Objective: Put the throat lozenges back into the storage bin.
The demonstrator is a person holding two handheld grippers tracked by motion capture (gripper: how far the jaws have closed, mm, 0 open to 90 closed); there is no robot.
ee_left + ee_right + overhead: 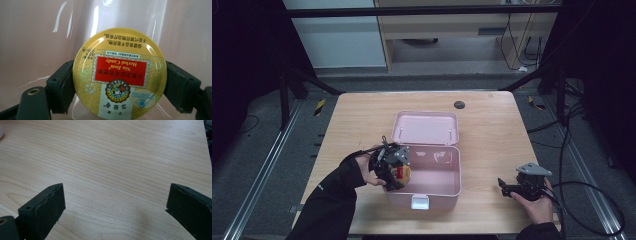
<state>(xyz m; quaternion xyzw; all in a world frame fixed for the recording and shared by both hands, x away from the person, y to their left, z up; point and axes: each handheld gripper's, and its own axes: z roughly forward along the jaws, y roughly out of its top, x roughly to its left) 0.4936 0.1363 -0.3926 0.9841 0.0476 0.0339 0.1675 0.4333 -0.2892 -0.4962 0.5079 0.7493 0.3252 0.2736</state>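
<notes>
A pink plastic box (447,187) lies open mid-table, its lid (425,128) folded back behind it. My left gripper (398,172) hangs over the box's left end, shut on a round yellow candy tin (404,173). In the left gripper view the tin (119,75), with its red "Herbal Candy" label upside down, sits clamped between both black pads (67,85), with the pink box wall and clear plastic film (82,22) behind it. My right gripper (505,188) rests low over the bare wood to the right of the box, its jaws wide apart with nothing between them (113,202).
The wooden table (492,125) has a small dark round plug (459,105) near its far edge. A white latch (419,202) sticks out from the box's front. Cables trail off the table's right side onto the grey floor.
</notes>
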